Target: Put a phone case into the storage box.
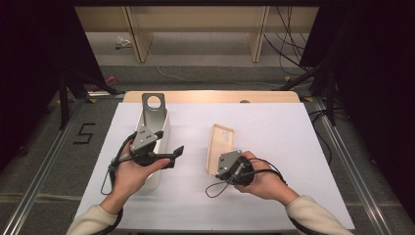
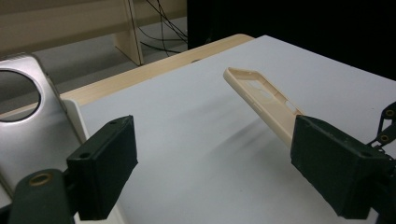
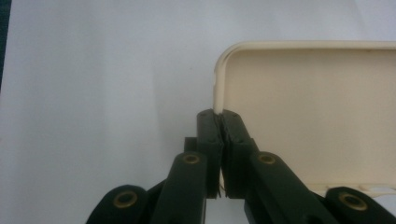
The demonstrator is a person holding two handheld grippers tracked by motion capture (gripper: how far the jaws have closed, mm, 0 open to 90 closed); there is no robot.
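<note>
A cream phone case [image 1: 221,142] is tilted up off the white table cover [image 1: 284,147]. My right gripper [image 1: 215,170] is shut on its near rim. In the right gripper view the jaws [image 3: 219,119] pinch the thin edge of the case [image 3: 317,107]. My left gripper [image 1: 173,156] hovers open and holds nothing, just right of a white box [image 1: 165,128]. A silver phone [image 1: 153,111] with a round camera hole stands upright in that box. The left gripper view has its wide-apart jaws [image 2: 212,140] framing the case [image 2: 261,98], with the silver phone [image 2: 32,130] at the left.
The wooden table edge [image 1: 210,96] runs along the back of the cover. Beyond it are wooden shelf legs [image 1: 139,39] and cables [image 1: 288,44] on the floor. Black stands [image 1: 63,98] flank the table, and metal rails [image 1: 44,161] run along both sides.
</note>
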